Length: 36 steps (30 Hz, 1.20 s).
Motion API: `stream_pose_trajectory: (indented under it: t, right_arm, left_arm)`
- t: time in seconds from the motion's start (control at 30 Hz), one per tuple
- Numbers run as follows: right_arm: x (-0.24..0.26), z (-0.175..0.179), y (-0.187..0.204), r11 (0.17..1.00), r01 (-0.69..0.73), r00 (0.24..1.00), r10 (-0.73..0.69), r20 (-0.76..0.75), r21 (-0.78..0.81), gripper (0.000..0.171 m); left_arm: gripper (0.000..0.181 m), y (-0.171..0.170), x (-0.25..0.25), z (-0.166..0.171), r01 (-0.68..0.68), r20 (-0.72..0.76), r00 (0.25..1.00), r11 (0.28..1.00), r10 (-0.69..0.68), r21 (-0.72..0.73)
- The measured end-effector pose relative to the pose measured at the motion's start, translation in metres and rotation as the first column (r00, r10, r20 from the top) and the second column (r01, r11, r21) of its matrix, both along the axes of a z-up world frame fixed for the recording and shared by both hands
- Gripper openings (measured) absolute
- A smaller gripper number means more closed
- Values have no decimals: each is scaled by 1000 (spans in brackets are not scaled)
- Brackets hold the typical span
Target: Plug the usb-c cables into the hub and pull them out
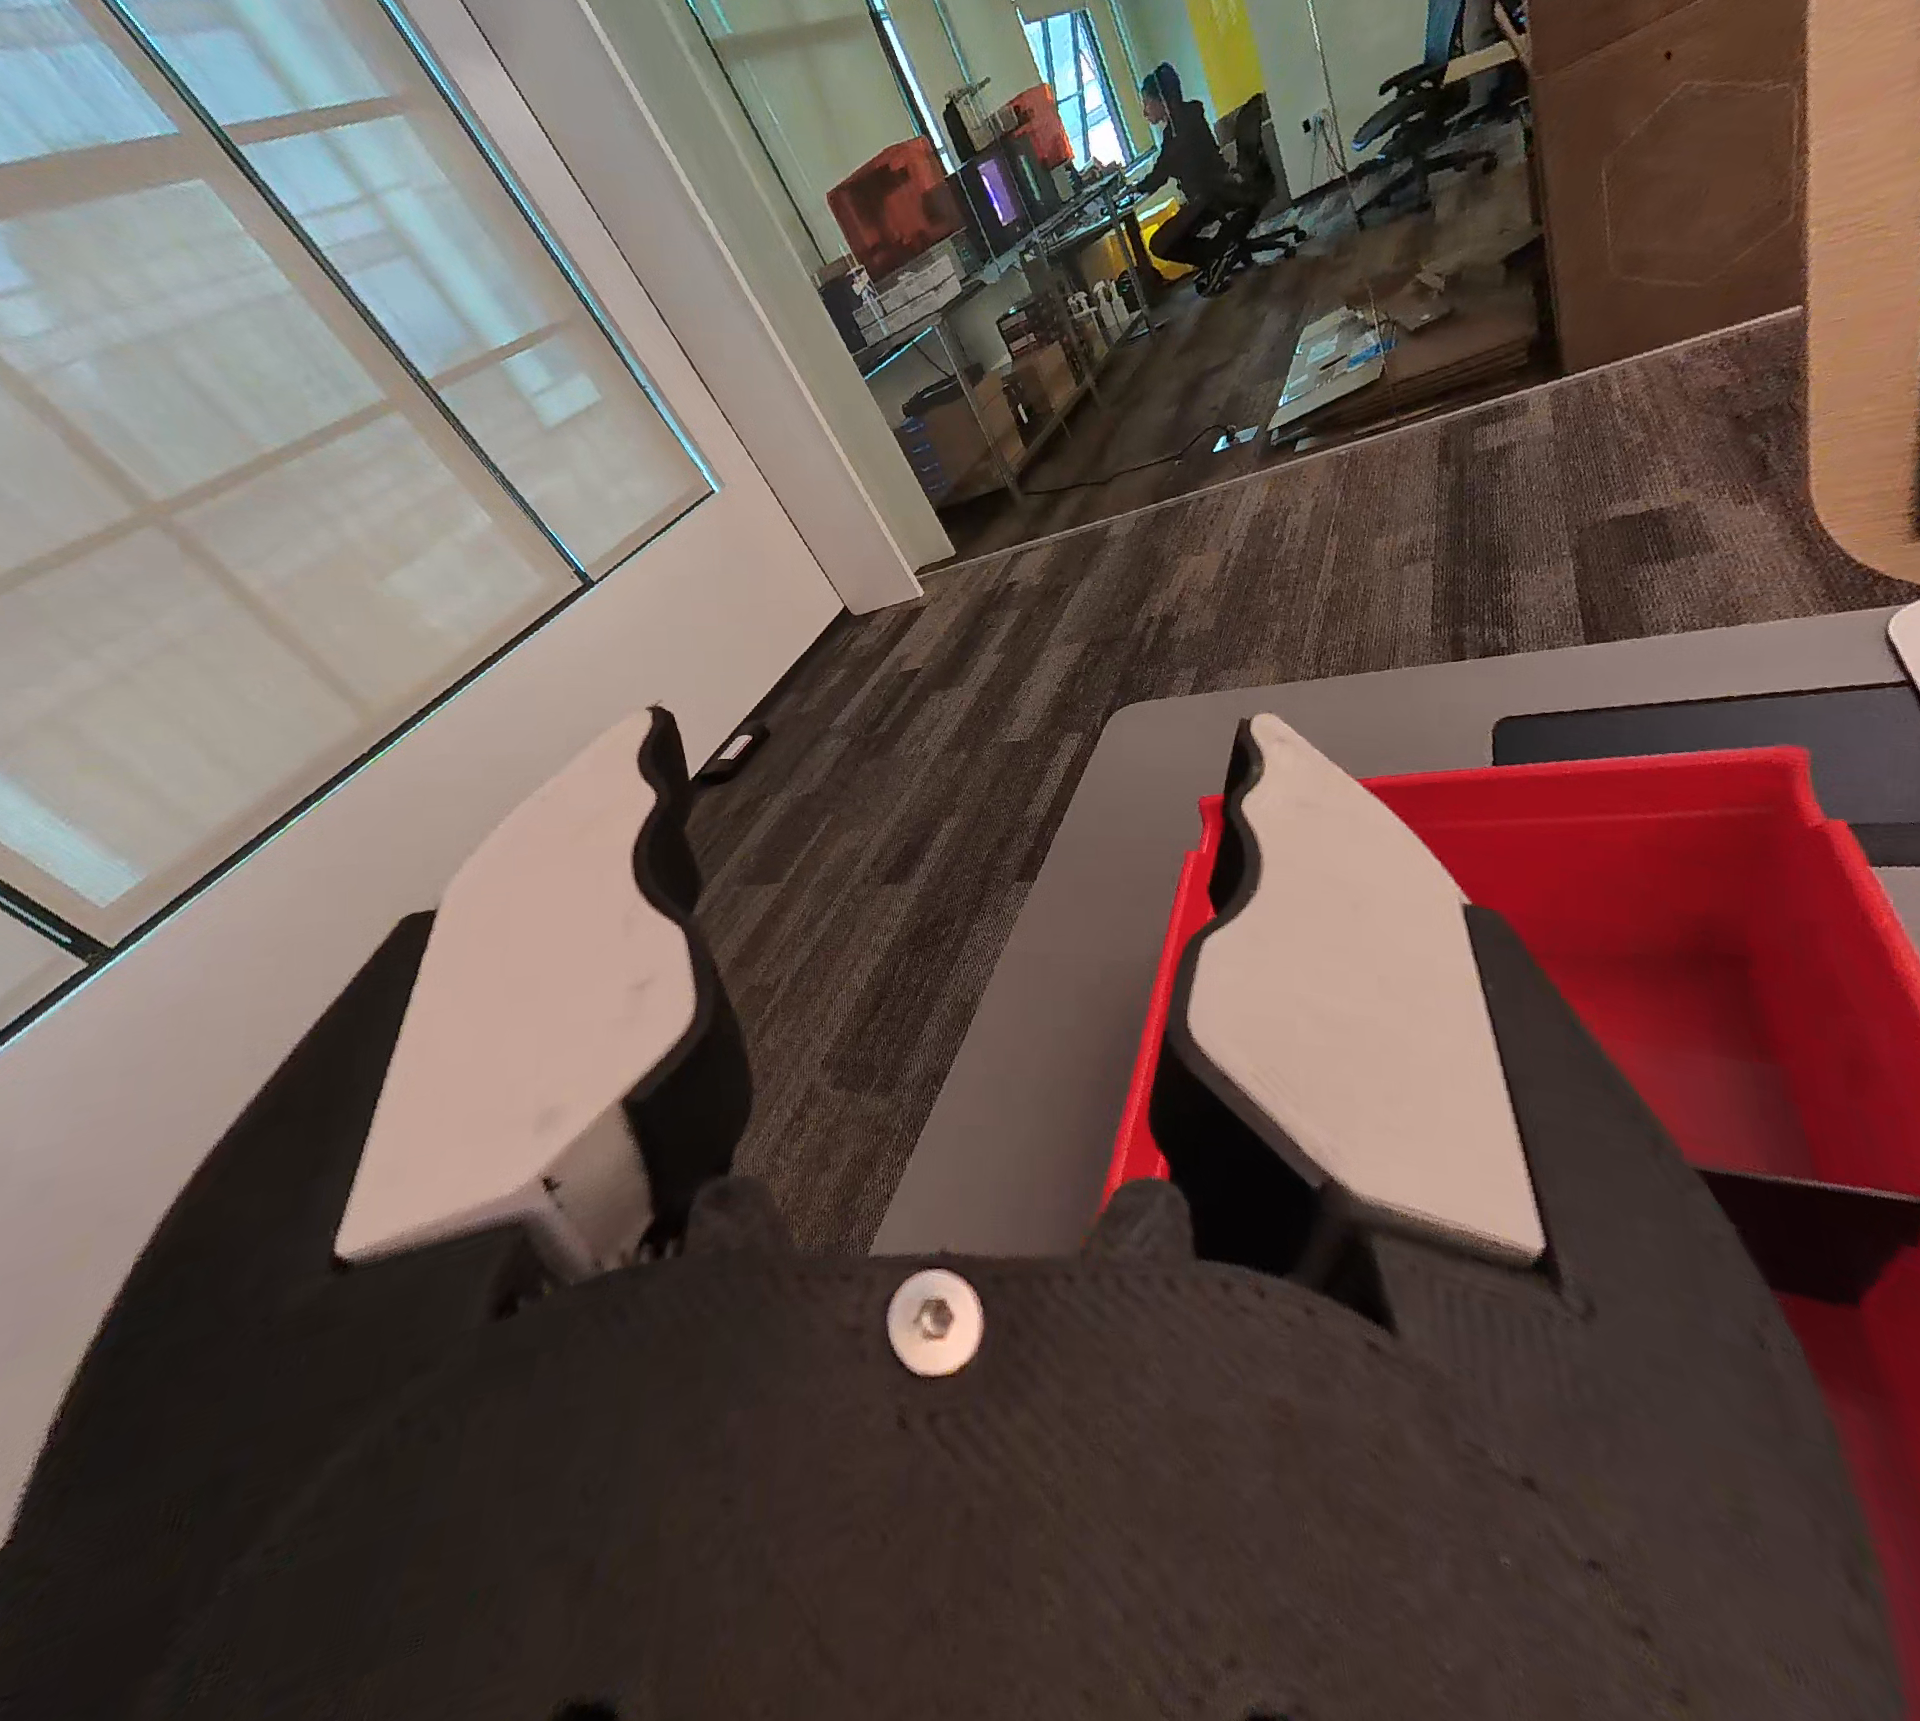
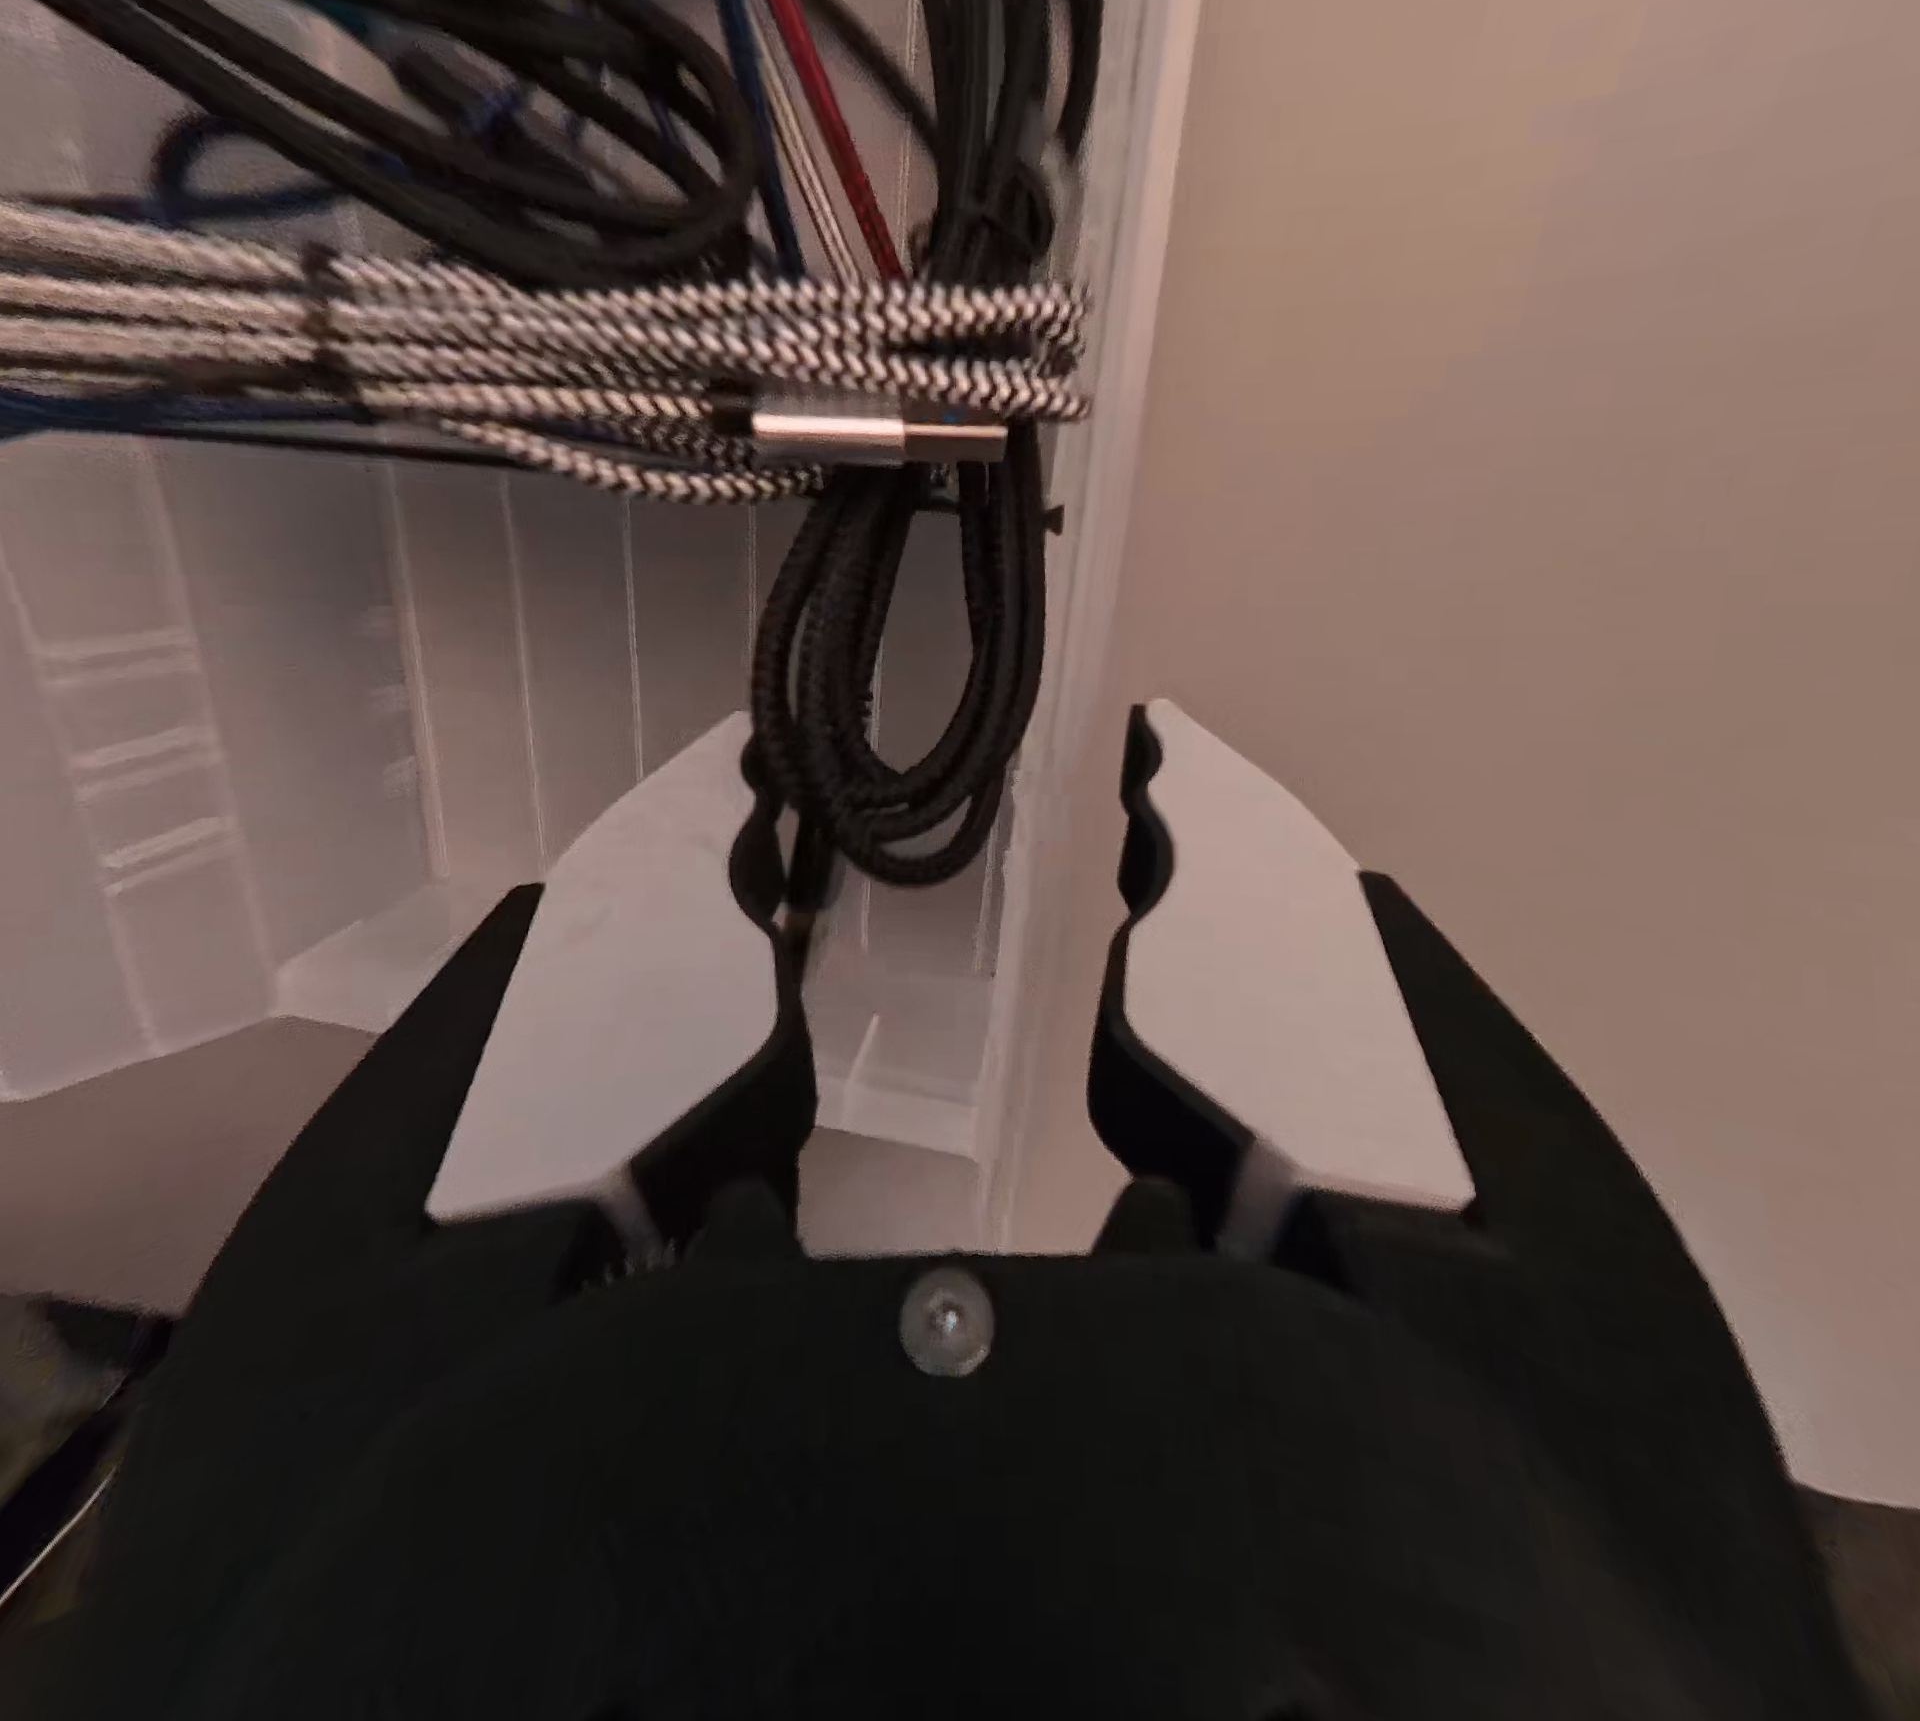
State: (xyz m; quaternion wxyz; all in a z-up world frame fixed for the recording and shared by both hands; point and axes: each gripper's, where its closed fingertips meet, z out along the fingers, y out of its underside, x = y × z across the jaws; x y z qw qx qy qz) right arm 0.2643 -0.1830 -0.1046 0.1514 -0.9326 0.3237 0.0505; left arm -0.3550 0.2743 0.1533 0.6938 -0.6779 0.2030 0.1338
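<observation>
Reaching into the clear plastic bin (image 2: 312, 736), the right gripper (image 2: 935, 788), jaws open and empty, may snag the tangled black braided cable loop (image 2: 894, 736) at 12 o'clock and drag out several cables. One silver USB-C plug (image 2: 831, 437) shows above. The left gripper (image 1: 956, 798) is open over one red bin (image 1: 1662, 944) at 3 o'clock; no hub is visible.

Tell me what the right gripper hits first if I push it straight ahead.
Most likely the loop of black braided cable hanging just beyond the open right gripper, near its left finger. Depth is unclear; the clear bin wall stands close behind.
</observation>
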Motion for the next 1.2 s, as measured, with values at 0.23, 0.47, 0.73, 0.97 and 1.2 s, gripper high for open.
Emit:
stream_pose_trajectory:
  t: [0.23,0.47,0.73,0.97,1.2]
  right_arm:
    - [-15,-31,-7,994,-54,987,40,-155,-91,56]
    - [-14,-33,-8,996,-39,983,22,-183,-86,35]
    - [-19,-37,-3,980,-131,985,112,-134,-148,23]
    - [-69,-38,17,917,-330,930,275,-243,-224,21]
    - [-107,-37,50,845,-460,879,390,-275,-271,19]
  left_arm:
    - [82,5,-5,-16,36,52,998,993,-30,-112]
    - [81,10,-53,-158,250,333,940,528,67,-812]
    - [84,11,-62,-237,245,284,947,237,148,-940]
    - [35,-15,-47,-282,223,219,973,-47,73,-974]
    - [9,-39,-43,-290,-43,-24,972,-77,-234,-996]
